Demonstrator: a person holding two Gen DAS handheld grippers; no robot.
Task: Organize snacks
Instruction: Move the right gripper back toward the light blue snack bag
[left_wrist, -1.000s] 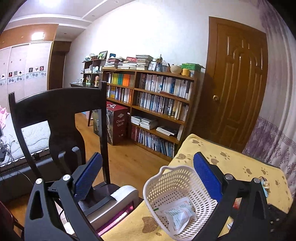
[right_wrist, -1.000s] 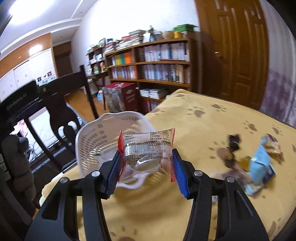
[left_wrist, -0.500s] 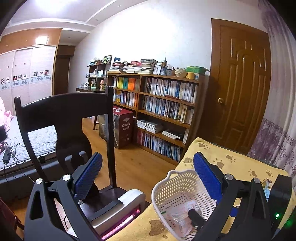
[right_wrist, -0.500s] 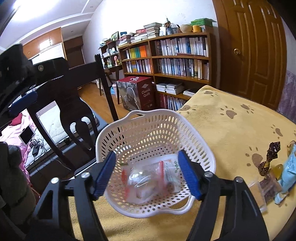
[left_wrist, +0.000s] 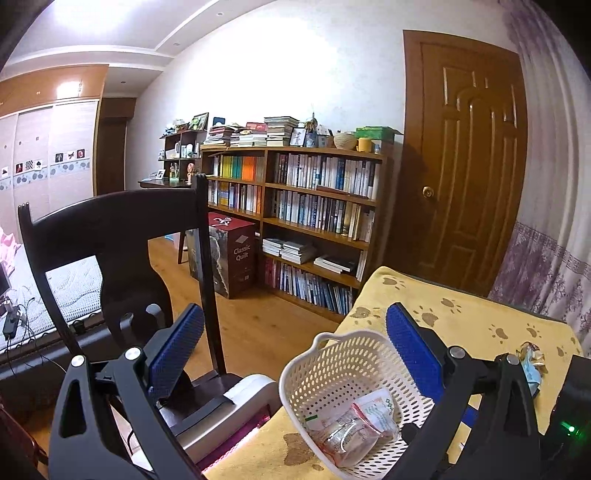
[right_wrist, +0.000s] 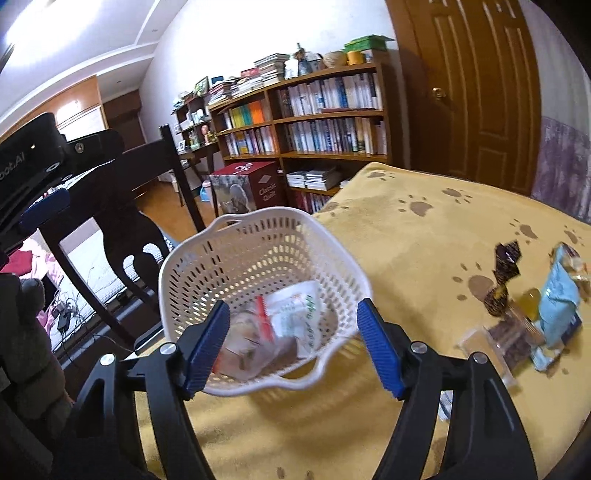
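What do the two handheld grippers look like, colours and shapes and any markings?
Both match: the left gripper and right gripper have black angular arms with silver pivot screws and flat, ribbed blue pads. Seen from the right wrist view, the left unit's black body carries white lettering, partly cut off, and a green indicator light glows on the right unit.

The perforated basket (right_wrist: 258, 254) is white, its walls a grid of small holes. Inside lie a clear snack packet (right_wrist: 251, 343) with red edges and a white packet (right_wrist: 299, 314) with green print. The tablecloth (right_wrist: 424, 266) is mustard yellow with brown paw prints. At right on it, a pale blue wrapper (right_wrist: 557, 306) lies beside a dark brown candy (right_wrist: 504, 266) in a patterned twist wrap. Both grippers have black frames and ribbed blue pads (right_wrist: 207, 343). The chair (left_wrist: 122, 243) at left is near black. The far bookcase (left_wrist: 314, 206) and door (left_wrist: 469, 158) are warm brown; the quilt box (left_wrist: 236, 254) is maroon with white lettering; the curtain (left_wrist: 546, 266) is mauve, patterned.
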